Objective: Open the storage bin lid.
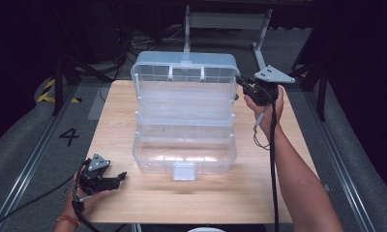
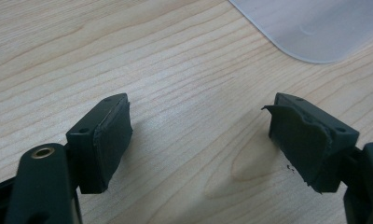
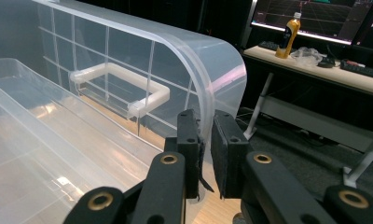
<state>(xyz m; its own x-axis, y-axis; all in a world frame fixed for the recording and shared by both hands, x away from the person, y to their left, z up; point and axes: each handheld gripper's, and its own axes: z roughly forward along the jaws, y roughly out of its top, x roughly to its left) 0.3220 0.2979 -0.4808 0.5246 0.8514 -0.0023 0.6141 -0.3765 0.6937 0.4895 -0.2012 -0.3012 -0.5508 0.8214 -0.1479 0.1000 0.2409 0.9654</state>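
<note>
A clear plastic storage box (image 1: 184, 150) sits on the wooden table, its lid (image 1: 184, 79) swung up and back, with an inner tray showing. My right gripper (image 1: 241, 82) is at the lid's right edge. In the right gripper view its jaws are shut on the lid's rim (image 3: 206, 116), one pad on each side of the thin wall; the lid's handle (image 3: 124, 86) shows through the plastic. My left gripper (image 1: 115, 180) rests low over the table's near left corner. Its pads (image 2: 112, 140) stand wide open over bare wood, and a corner of the box (image 2: 315, 28) lies ahead.
The wooden table (image 1: 119, 121) has free room left and right of the box. A white latch (image 1: 184, 170) hangs at the box's front. Behind the table stand a metal frame (image 1: 225, 21), cables and a desk with a yellow bottle (image 3: 289, 29).
</note>
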